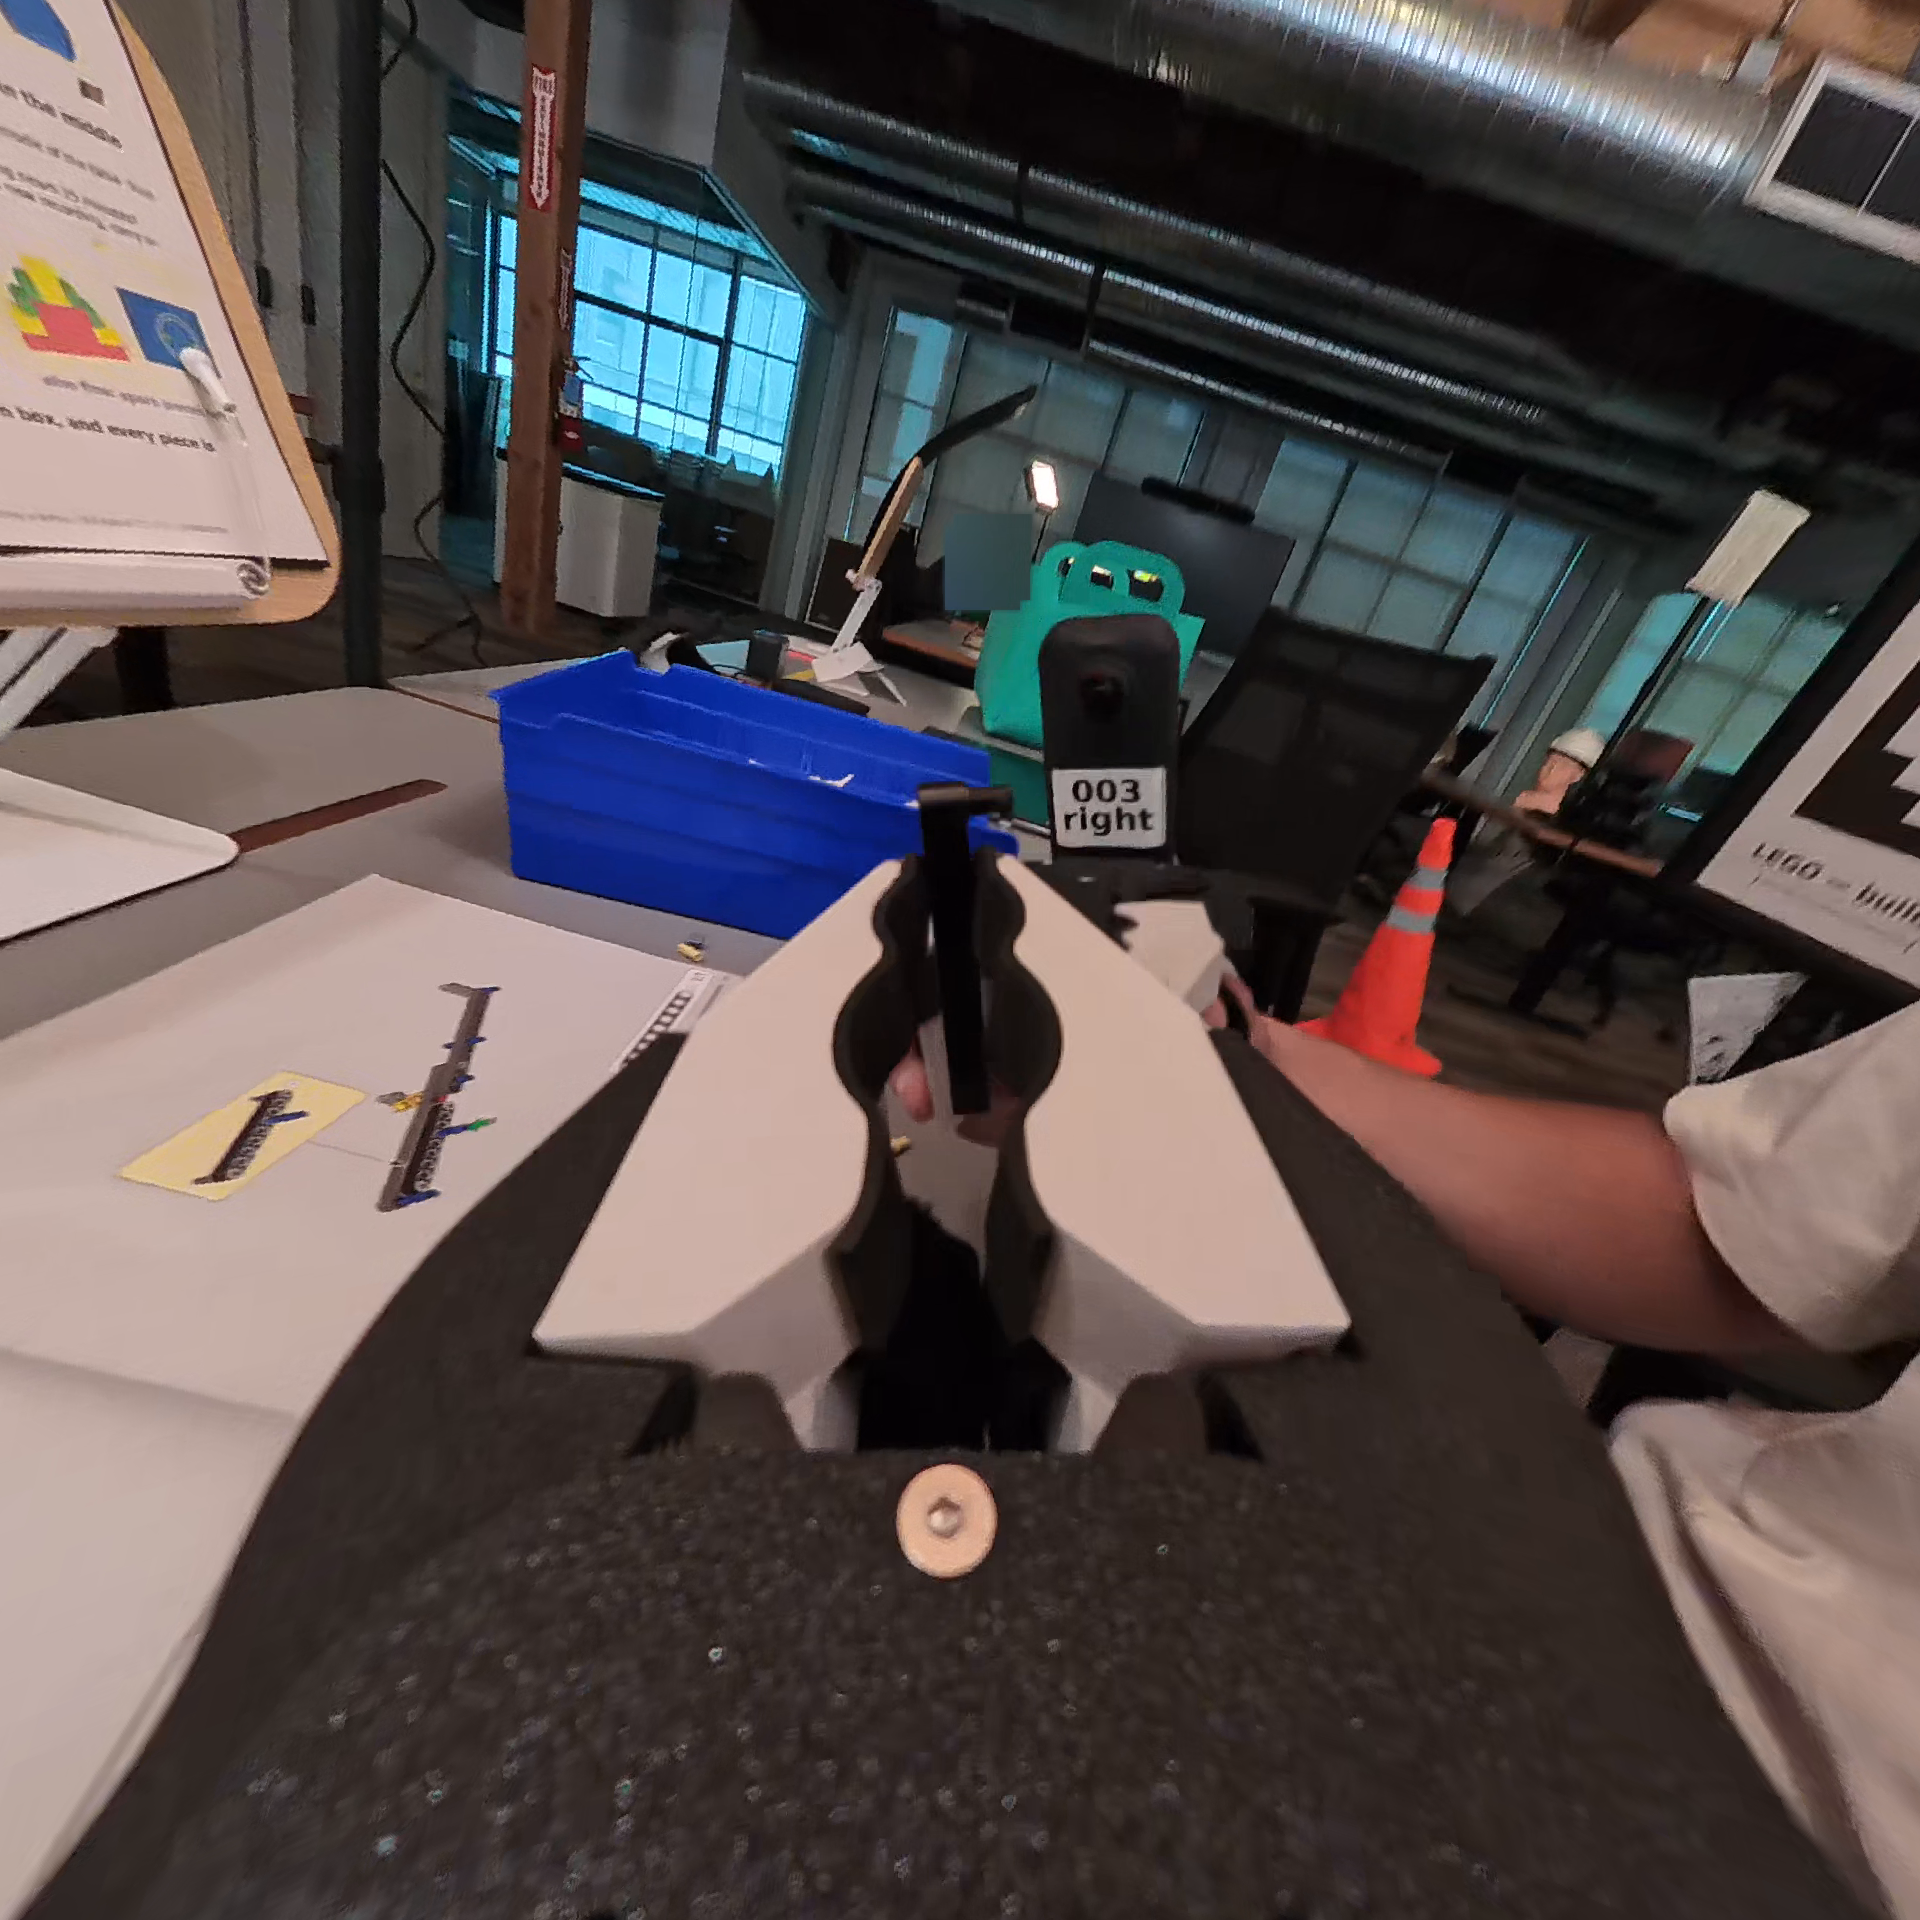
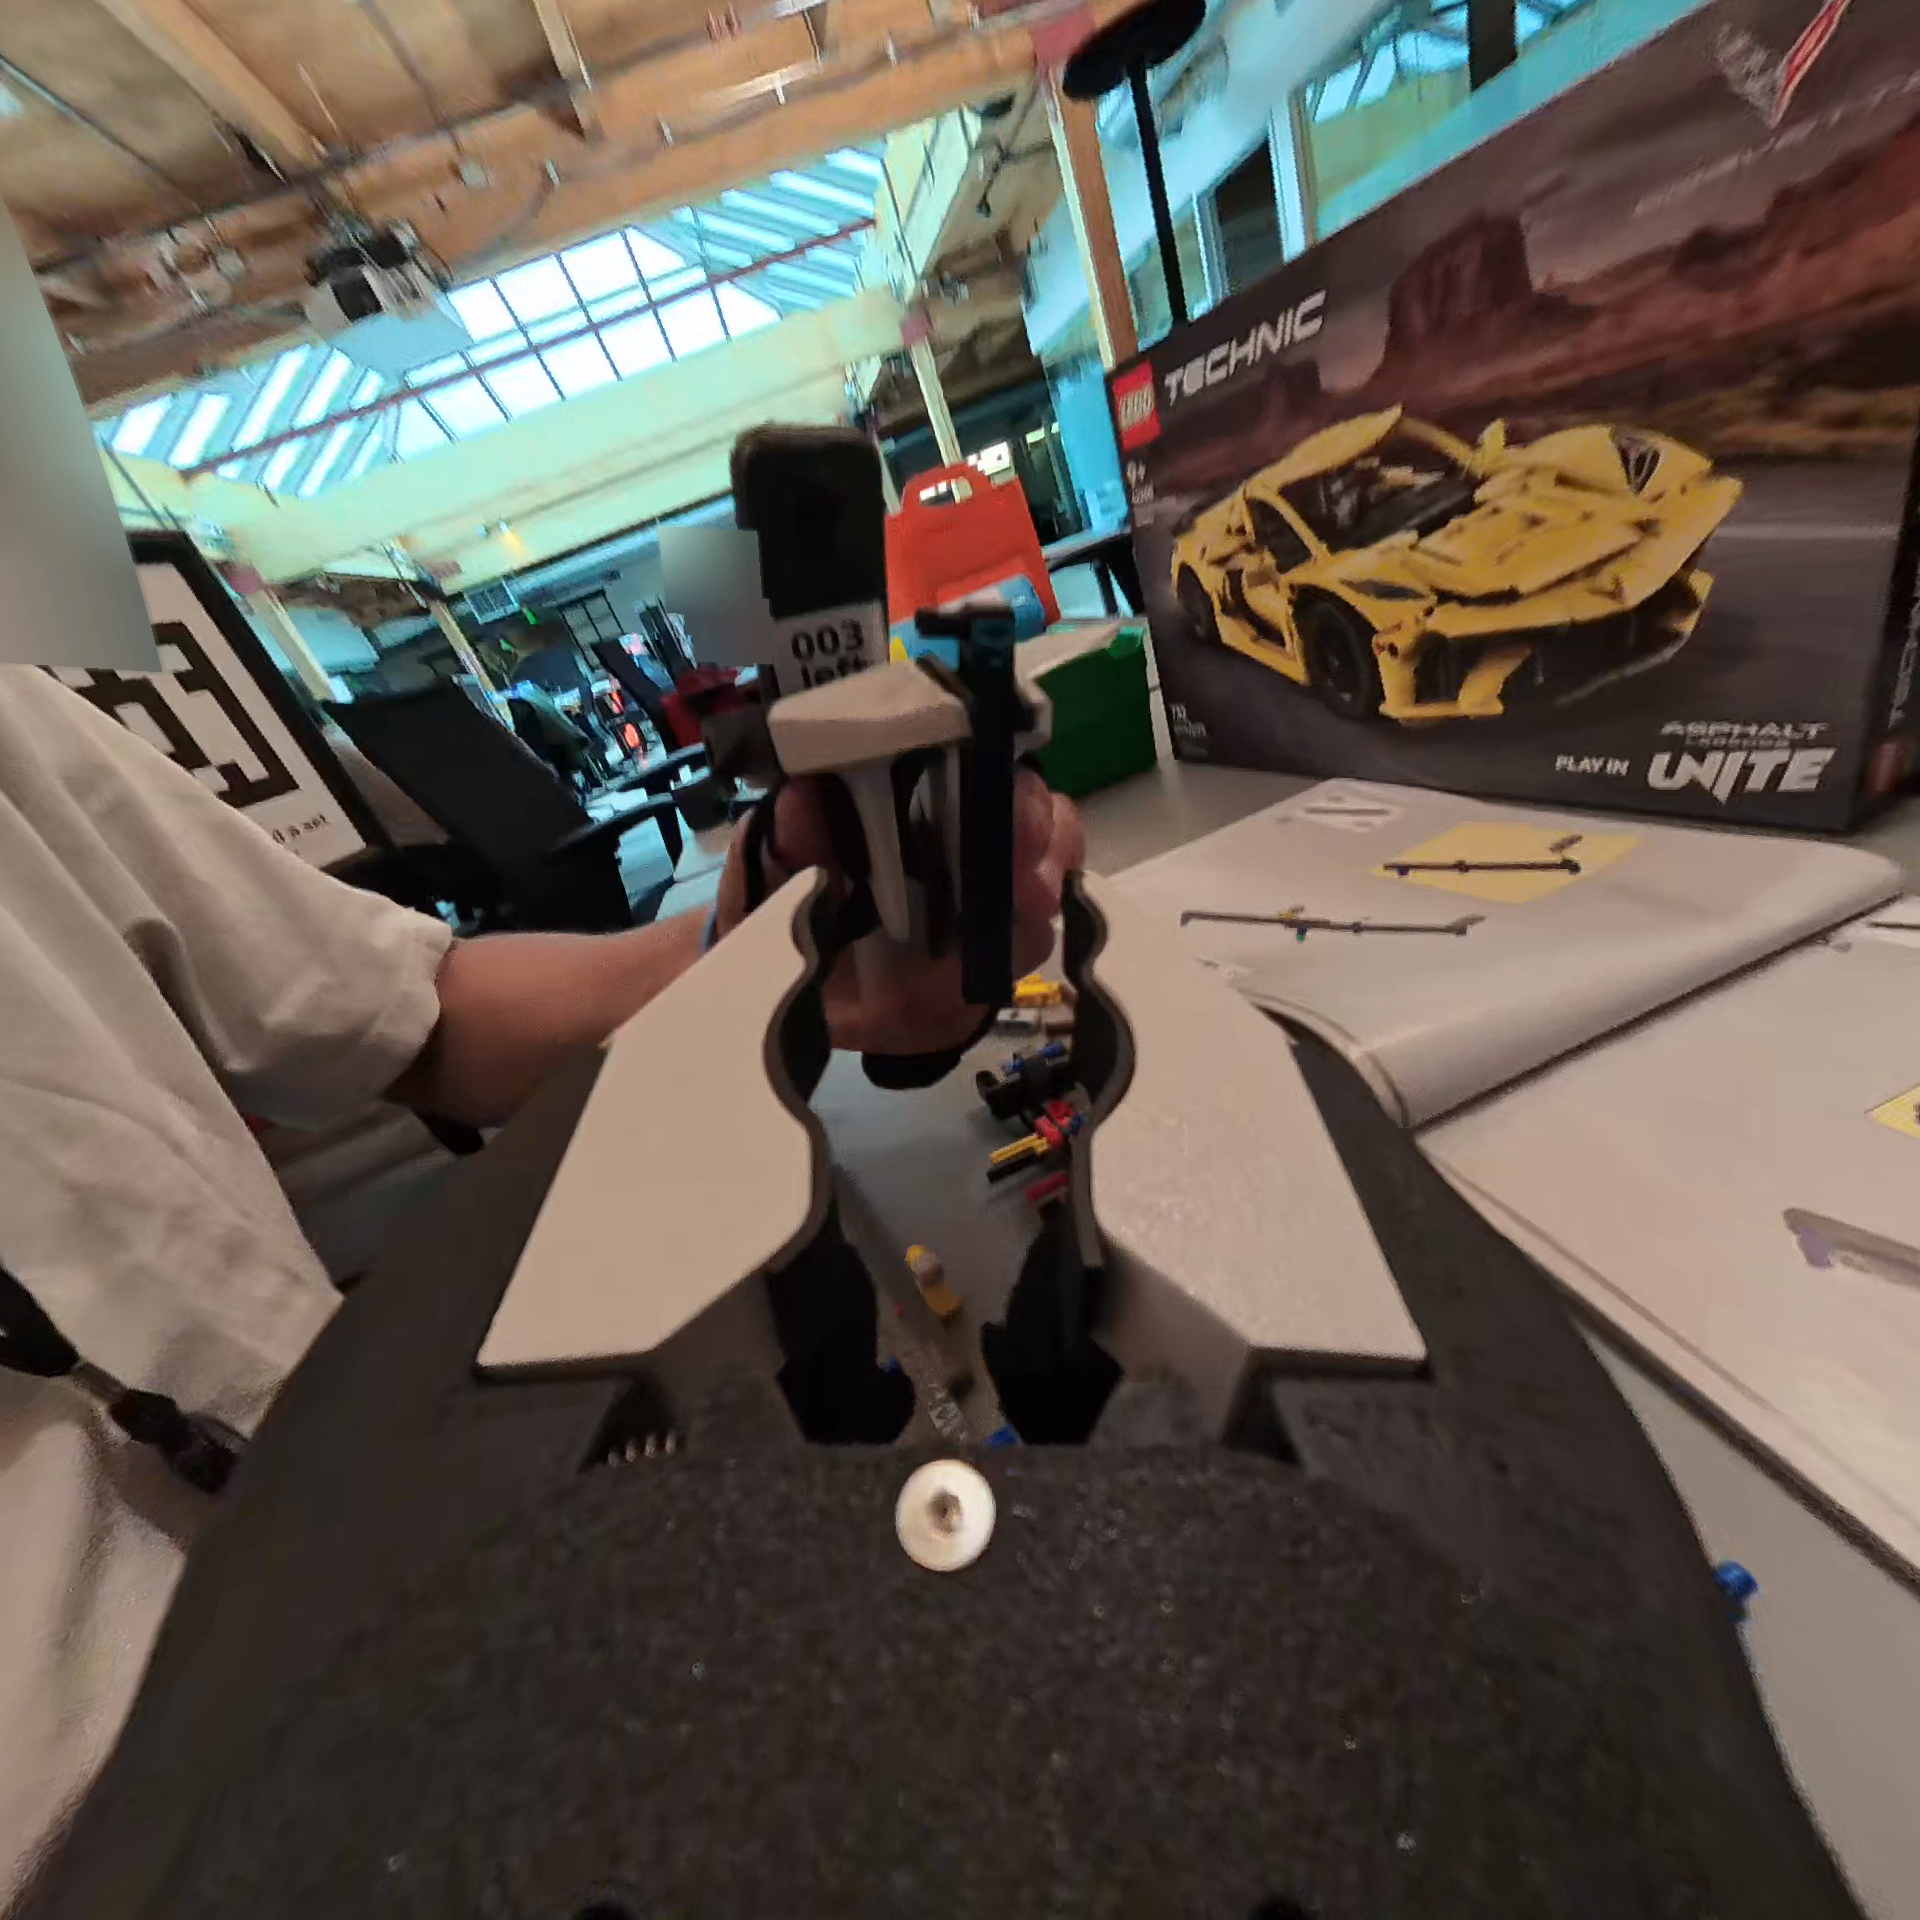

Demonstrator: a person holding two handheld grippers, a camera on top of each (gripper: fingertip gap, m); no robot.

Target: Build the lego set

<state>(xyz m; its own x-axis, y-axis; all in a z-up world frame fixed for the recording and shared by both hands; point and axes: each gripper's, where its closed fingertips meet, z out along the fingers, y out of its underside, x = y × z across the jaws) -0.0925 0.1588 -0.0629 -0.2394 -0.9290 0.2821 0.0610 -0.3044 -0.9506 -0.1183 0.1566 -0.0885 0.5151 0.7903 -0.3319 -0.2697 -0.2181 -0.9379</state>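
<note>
Clamped in my left tongs (image 1: 951,935), one black beam (image 1: 956,966) stands upright; right tongs (image 2: 940,977) gape empty, loose pieces (image 2: 1029,1091) at twelve o'clock still unbuilt.

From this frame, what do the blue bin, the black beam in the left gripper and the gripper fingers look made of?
Blue bin: apparently moulded plastic, glossy, with ribbed walls catching highlights.
Black beam: likely hard plastic, smooth, straight-edged, semi-matte; clamped by the left gripper.
Gripper fingers: light, matte rigid shells, probably plastic, lined with black wavy pads that look like foam or rubber.
</note>
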